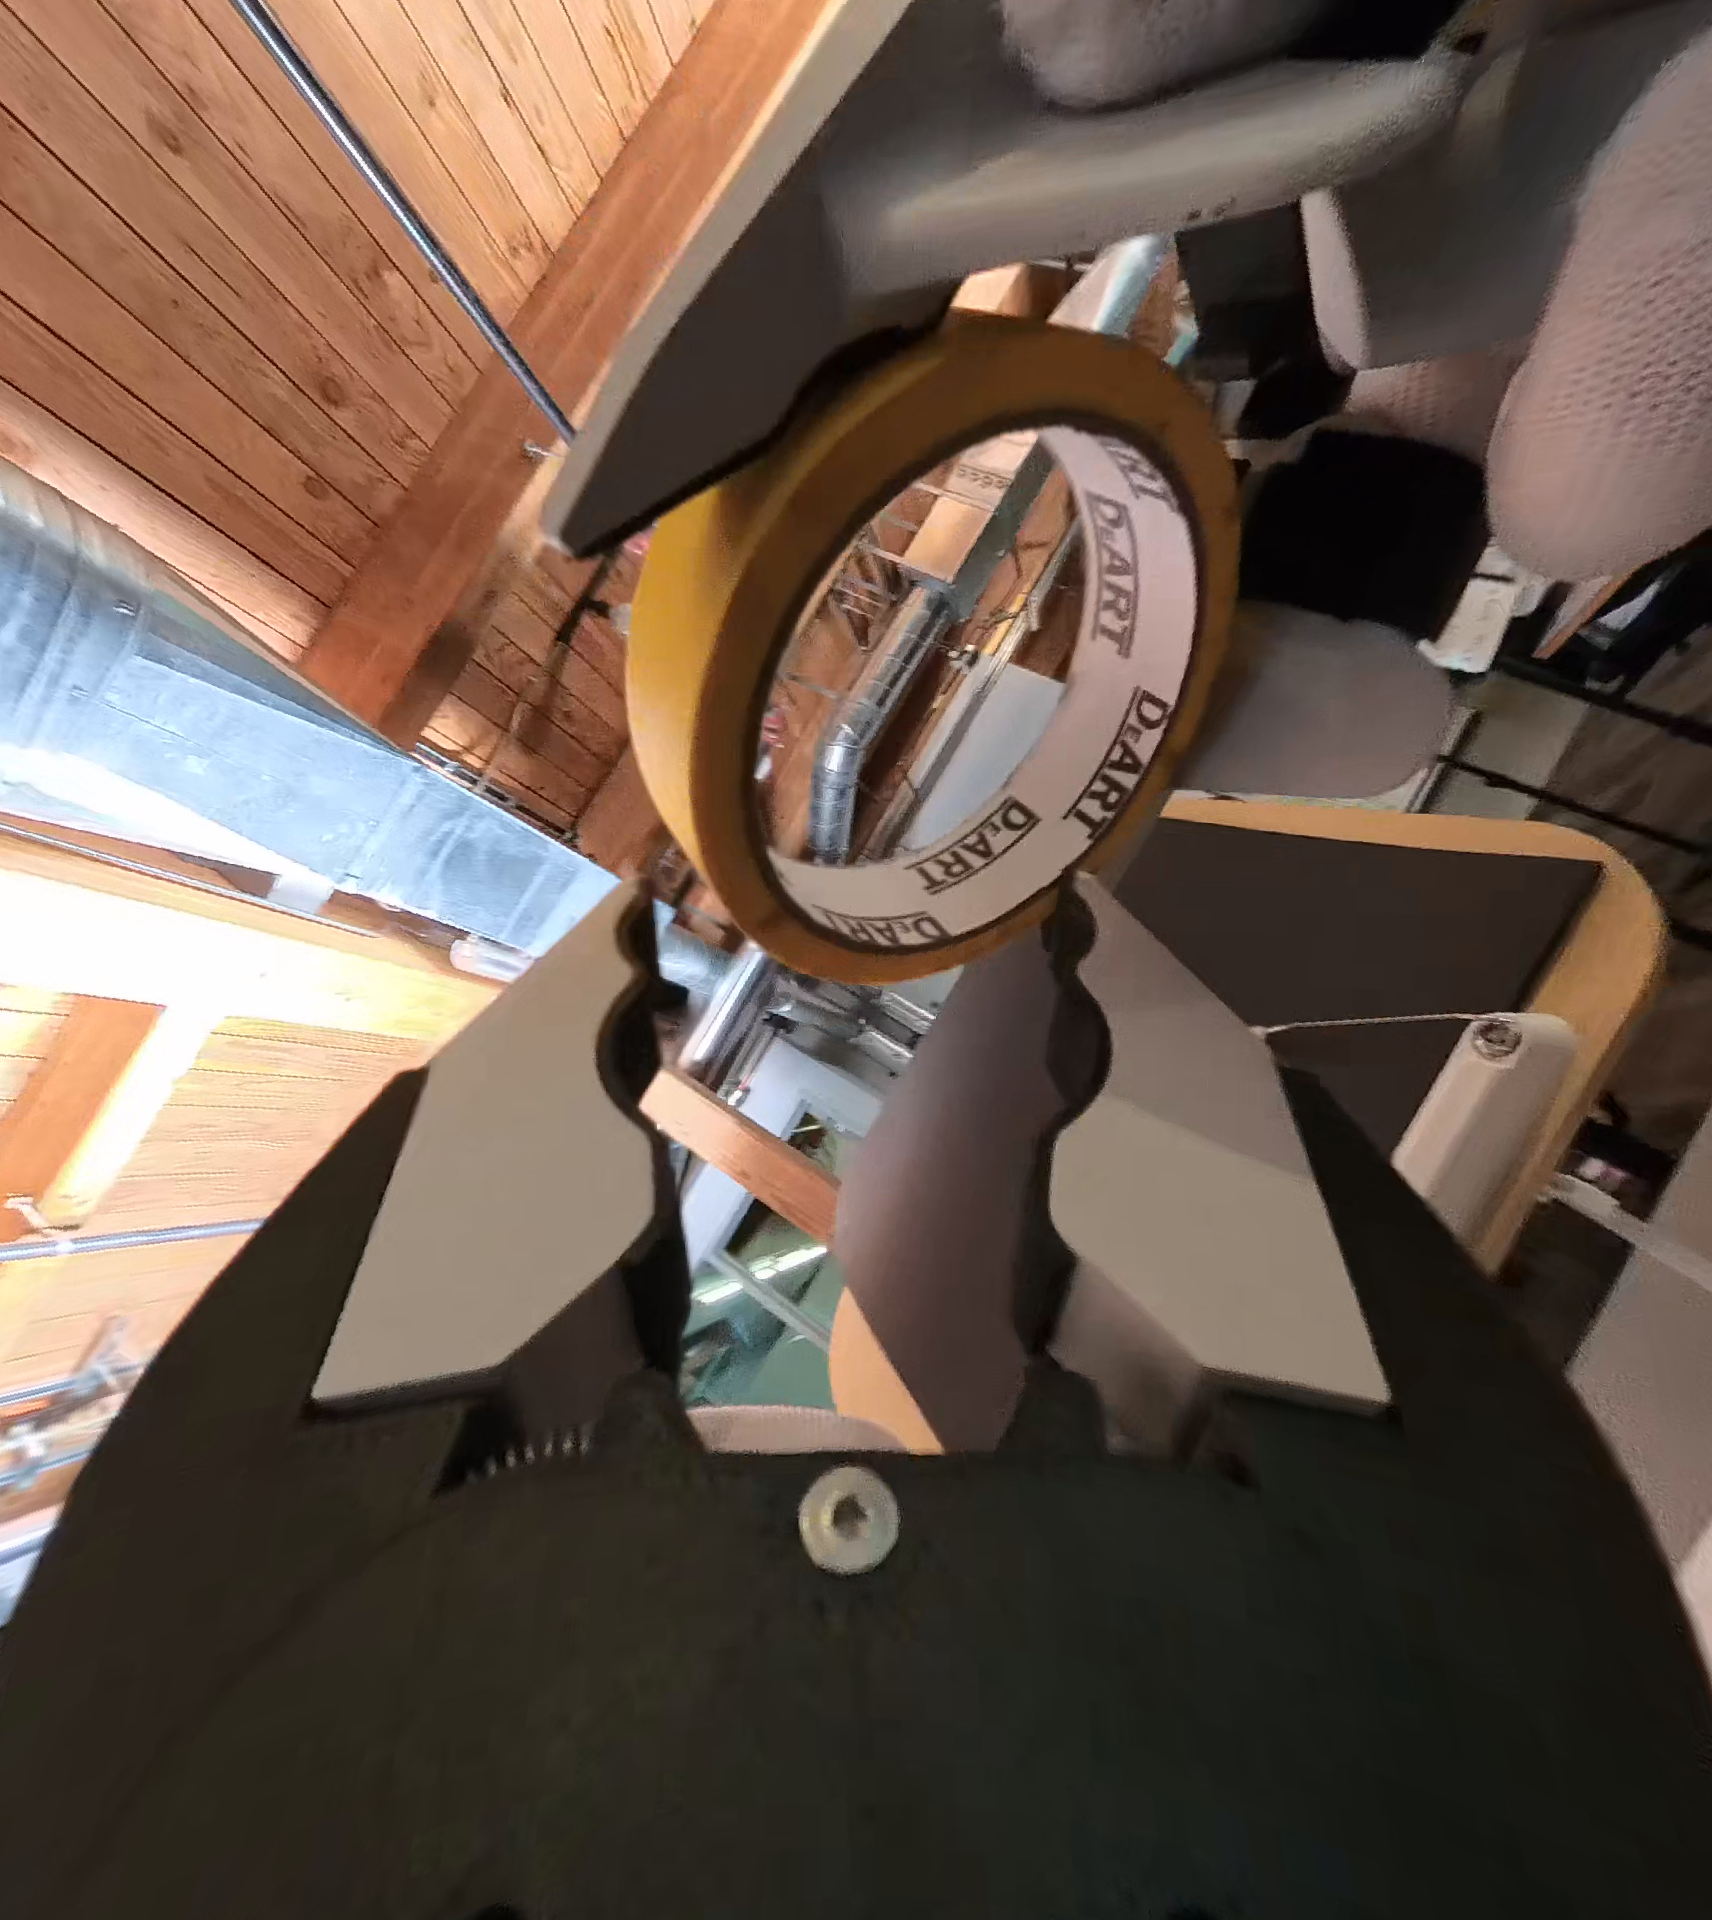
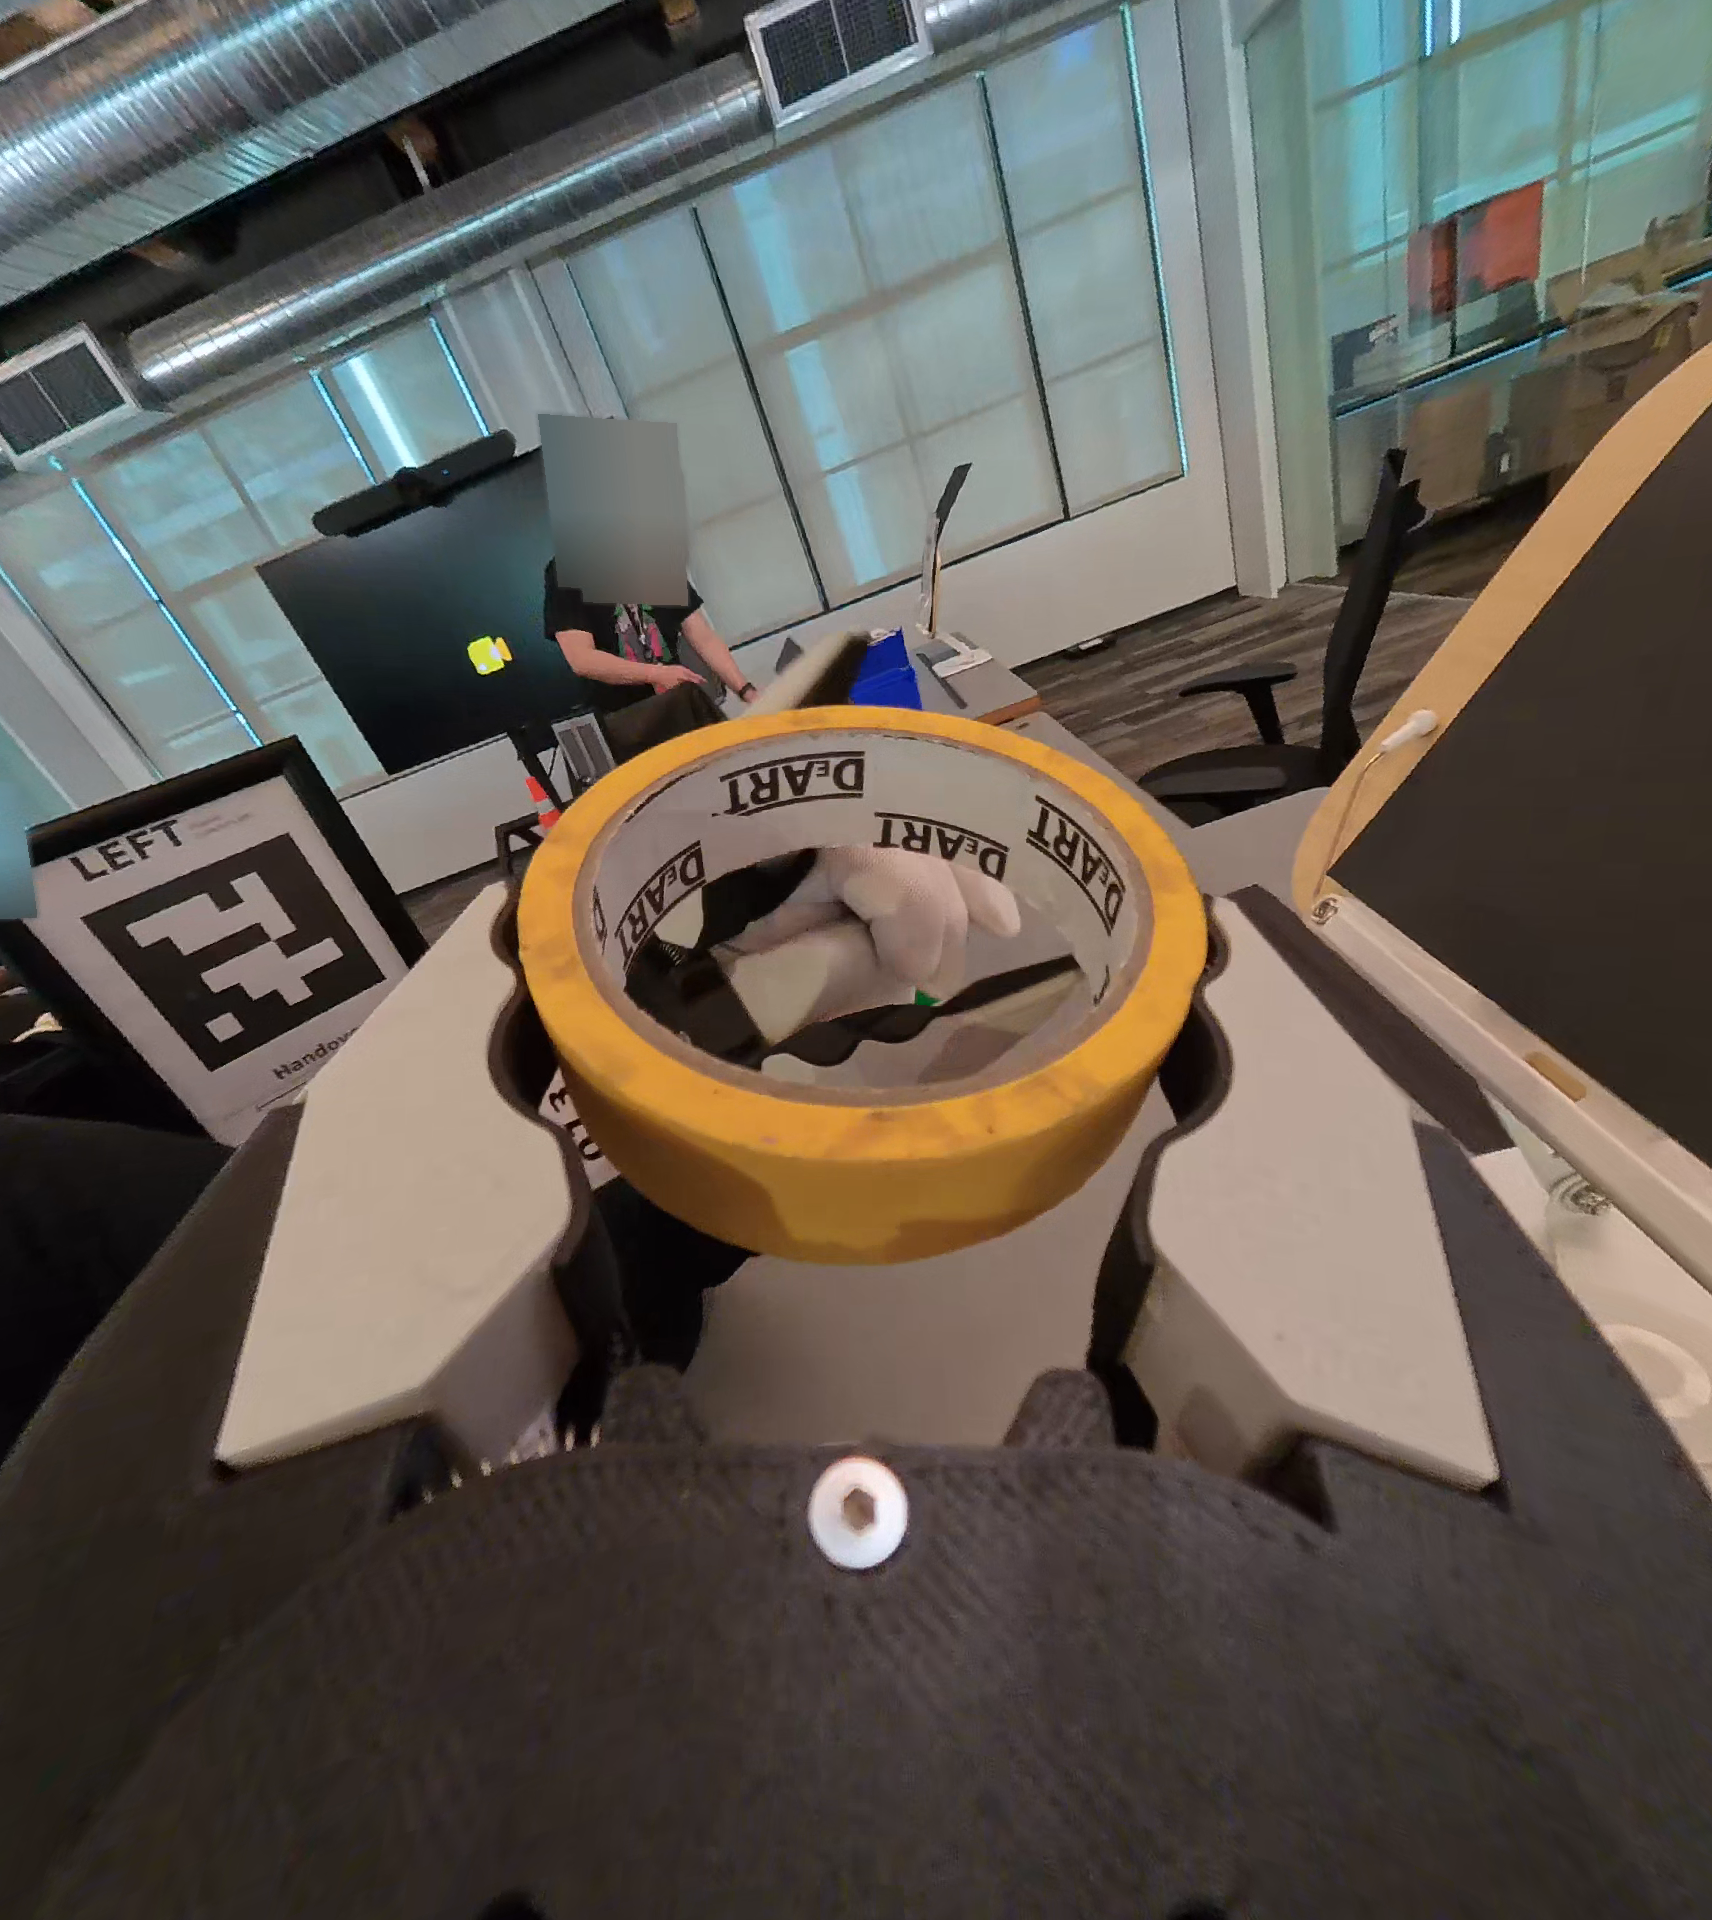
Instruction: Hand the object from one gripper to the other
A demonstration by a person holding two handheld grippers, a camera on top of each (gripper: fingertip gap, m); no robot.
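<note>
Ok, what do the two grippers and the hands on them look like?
Both the left gripper and right gripper have grey wedge fingers with wavy black pads on a black textured body with one central screw. The hand wears a white knit glove.

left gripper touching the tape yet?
Cannot tell. In the left wrist view the open left gripper has its fingertips right at the tape rim; neither gap nor contact is plain.
</note>
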